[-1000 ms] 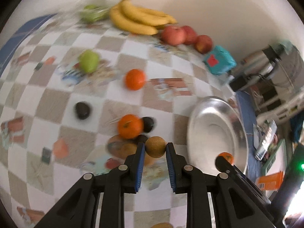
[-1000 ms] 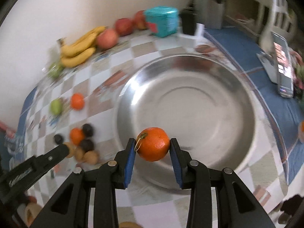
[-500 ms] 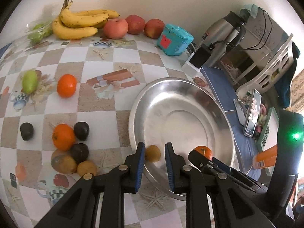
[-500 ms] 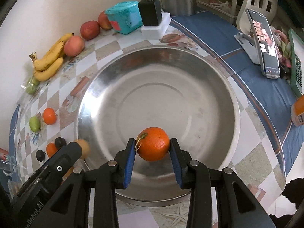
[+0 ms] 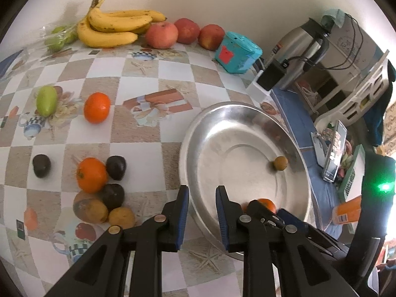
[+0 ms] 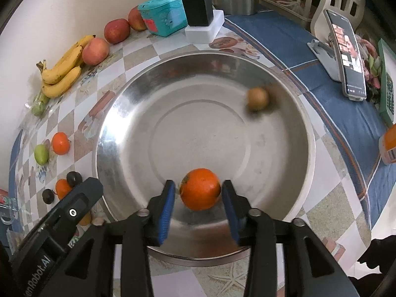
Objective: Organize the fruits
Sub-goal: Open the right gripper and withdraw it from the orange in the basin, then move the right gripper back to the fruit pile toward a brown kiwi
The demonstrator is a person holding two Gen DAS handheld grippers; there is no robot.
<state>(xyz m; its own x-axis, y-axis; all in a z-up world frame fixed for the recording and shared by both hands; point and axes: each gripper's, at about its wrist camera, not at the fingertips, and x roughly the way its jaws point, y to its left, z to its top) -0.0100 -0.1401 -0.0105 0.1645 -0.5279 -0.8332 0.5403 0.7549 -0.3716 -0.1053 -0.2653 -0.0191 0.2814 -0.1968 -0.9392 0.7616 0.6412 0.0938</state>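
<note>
The table point(image 5: 148, 133) wears a checked oilcloth of white and tan squares printed with gift boxes, teacups and starfish; a blue cloth point(image 6: 284, 39) covers its far right side. A pale wall runs along the back edge, where bananas point(image 5: 116, 28), three apples point(image 5: 183, 33) and a teal box point(image 5: 237, 55) line up beside a steel kettle point(image 5: 299, 49) and a black charger point(image 6: 198, 7). A phone on a stand point(image 6: 346, 54) sits on the blue cloth.

The steel bowl point(image 6: 138, 113) stands toward the table's front right. The left hand-held gripper point(image 5: 201, 212) hovers at the bowl's near rim, jaws apart and holding nothing. The right hand-held gripper point(image 6: 199, 205) also has its jaws apart, with an orange point(image 6: 200, 189) lying loose between them on the bowl's floor. A small brown fruit point(image 6: 257, 98) (blurred) sits against the bowl's far right wall.

On the left of the table lie two more oranges point(image 5: 96, 107), a green fruit point(image 5: 46, 100), dark fruits point(image 5: 115, 167) and brown fruits point(image 5: 90, 207).
</note>
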